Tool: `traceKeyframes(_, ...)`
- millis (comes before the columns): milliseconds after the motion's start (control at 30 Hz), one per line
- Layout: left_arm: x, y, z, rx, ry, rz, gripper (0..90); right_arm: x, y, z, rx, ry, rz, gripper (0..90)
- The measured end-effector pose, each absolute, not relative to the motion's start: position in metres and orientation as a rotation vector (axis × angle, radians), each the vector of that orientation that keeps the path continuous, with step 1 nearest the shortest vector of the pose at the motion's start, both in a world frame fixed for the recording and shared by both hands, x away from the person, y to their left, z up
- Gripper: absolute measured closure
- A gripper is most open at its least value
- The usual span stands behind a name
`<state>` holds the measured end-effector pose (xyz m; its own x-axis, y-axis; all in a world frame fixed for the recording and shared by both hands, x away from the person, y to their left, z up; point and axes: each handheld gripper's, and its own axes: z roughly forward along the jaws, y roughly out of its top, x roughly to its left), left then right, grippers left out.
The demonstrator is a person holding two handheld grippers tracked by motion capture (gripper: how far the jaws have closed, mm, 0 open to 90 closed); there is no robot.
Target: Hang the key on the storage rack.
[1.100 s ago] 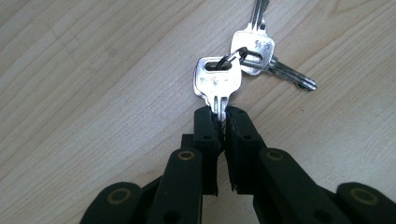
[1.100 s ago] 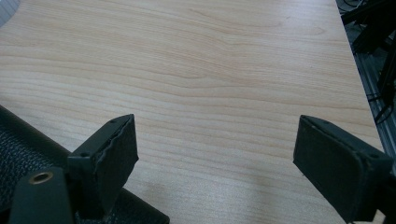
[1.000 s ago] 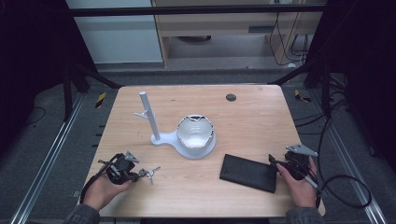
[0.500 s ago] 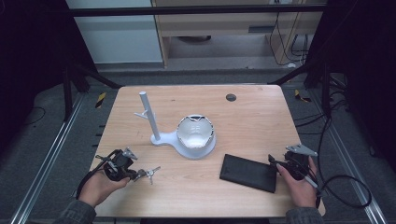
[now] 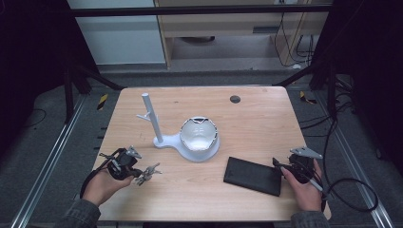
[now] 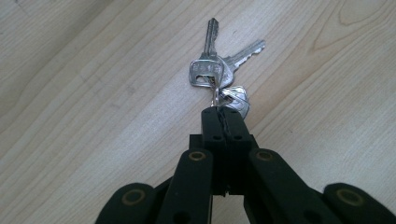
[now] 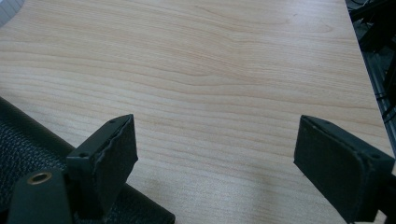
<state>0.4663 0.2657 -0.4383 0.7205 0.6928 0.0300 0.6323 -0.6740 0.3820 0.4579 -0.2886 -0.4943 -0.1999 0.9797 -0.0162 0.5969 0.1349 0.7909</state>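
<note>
A bunch of silver keys [image 6: 210,72] on a ring lies at the tip of my left gripper [image 6: 223,114]. The jaws have just been closing and now pinch the ring, pads pressed together. From above, this gripper [image 5: 137,172] sits near the table's front left with the keys [image 5: 148,172] fanned out to its right. I cannot tell whether the keys rest on the wood or hang just above it. My right gripper [image 7: 215,158] stands open over bare wood with nothing between its pads. In the high view it [image 5: 278,164] is at the right end of a black pad [image 5: 253,175].
A white stand [image 5: 199,135] with a round bowl-like cup and an upright post [image 5: 151,118] occupies the table's middle. A small dark round spot [image 5: 235,99] marks the far side. The black pad's corner [image 7: 28,140] lies by the right gripper's left jaw. The table's right edge is close.
The left hand with the keys has shifted very slightly on the table. The right hand and the pad have stayed where they were.
</note>
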Motion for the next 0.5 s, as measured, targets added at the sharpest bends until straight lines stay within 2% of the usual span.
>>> traceKeyframes(300,0.468,0.264,-0.415,2.589,0.998,0.258,90.0,0.458,-0.288,-0.495,1.507,1.872,0.900,13.1)
traceKeyframes(500,0.465,0.267,-0.384,2.537,0.968,0.293,90.0,0.458,-0.289,-0.495,1.508,1.870,0.897,13.1)
